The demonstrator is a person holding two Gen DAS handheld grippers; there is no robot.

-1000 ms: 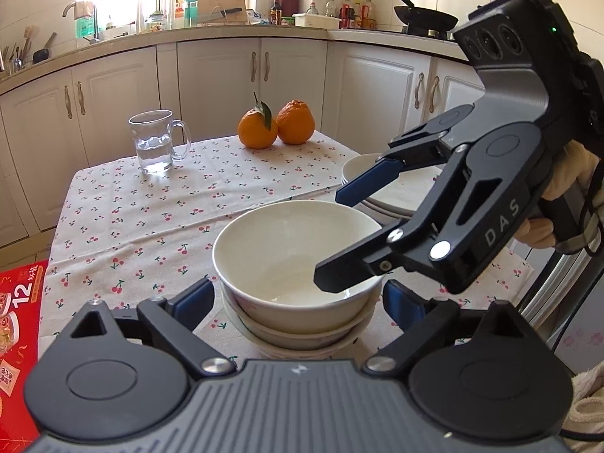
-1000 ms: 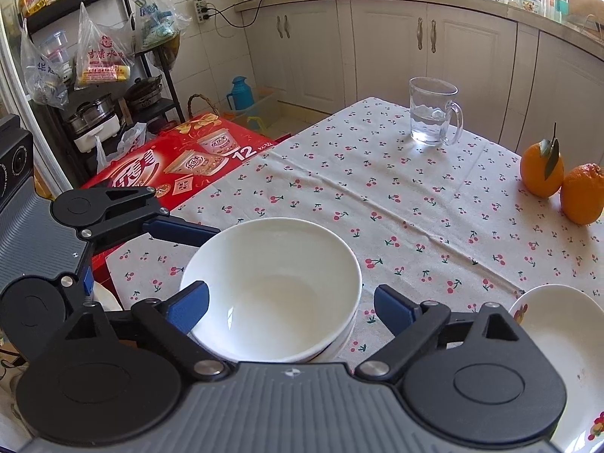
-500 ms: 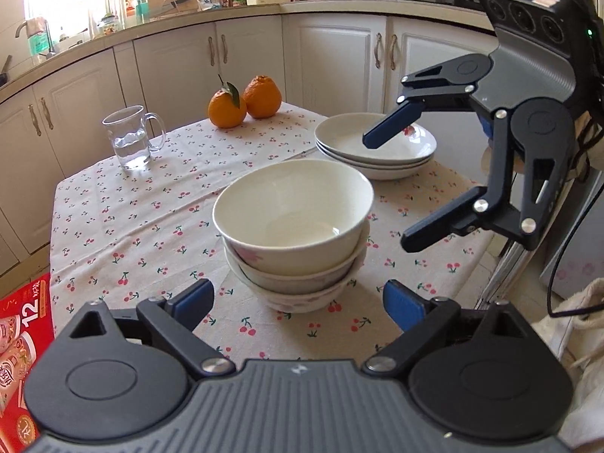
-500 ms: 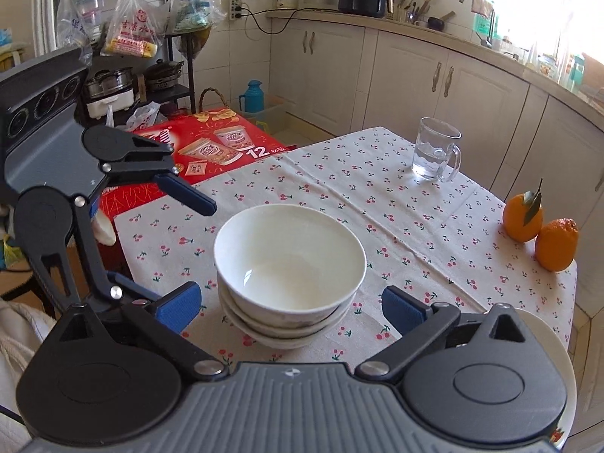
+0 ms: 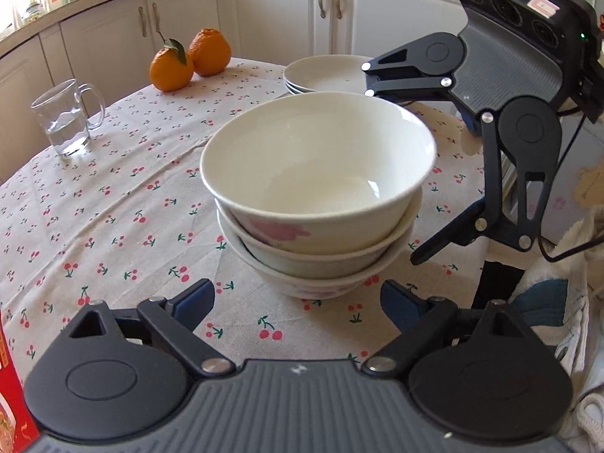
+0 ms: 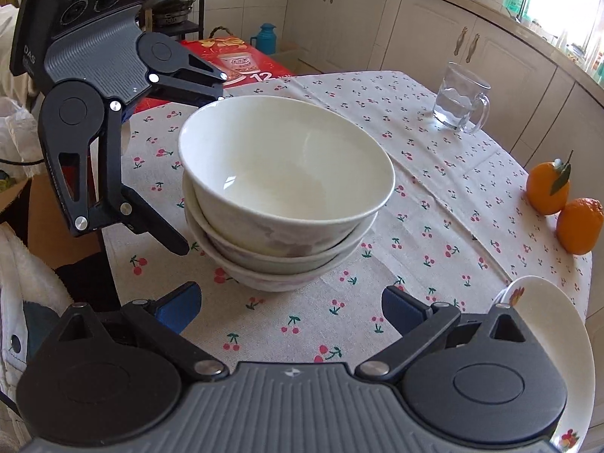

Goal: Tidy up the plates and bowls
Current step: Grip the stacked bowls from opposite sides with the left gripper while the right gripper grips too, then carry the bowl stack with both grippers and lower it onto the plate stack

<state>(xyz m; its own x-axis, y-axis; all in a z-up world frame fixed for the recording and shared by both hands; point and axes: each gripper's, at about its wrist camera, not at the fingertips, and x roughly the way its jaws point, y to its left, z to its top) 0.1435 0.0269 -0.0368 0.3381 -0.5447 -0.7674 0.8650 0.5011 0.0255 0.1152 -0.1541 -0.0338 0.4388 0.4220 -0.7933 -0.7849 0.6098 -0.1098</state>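
Both claws flank the stacked bowls, open and empty.

Three bowls point(image 5: 317, 188) sit nested near the bench point(image 5: 113, 196) corner, plates point(image 5: 324, 75) stacked just behind, so like goes with like. The left claw point(image 5: 298, 298) has just narrowed a little, the right claw point(image 6: 290, 302) has just spread wide; neither touches the stack. Bench edges run close on the near sides; the glass mug point(image 5: 66, 119) and oranges point(image 5: 188, 58) stand well apart.
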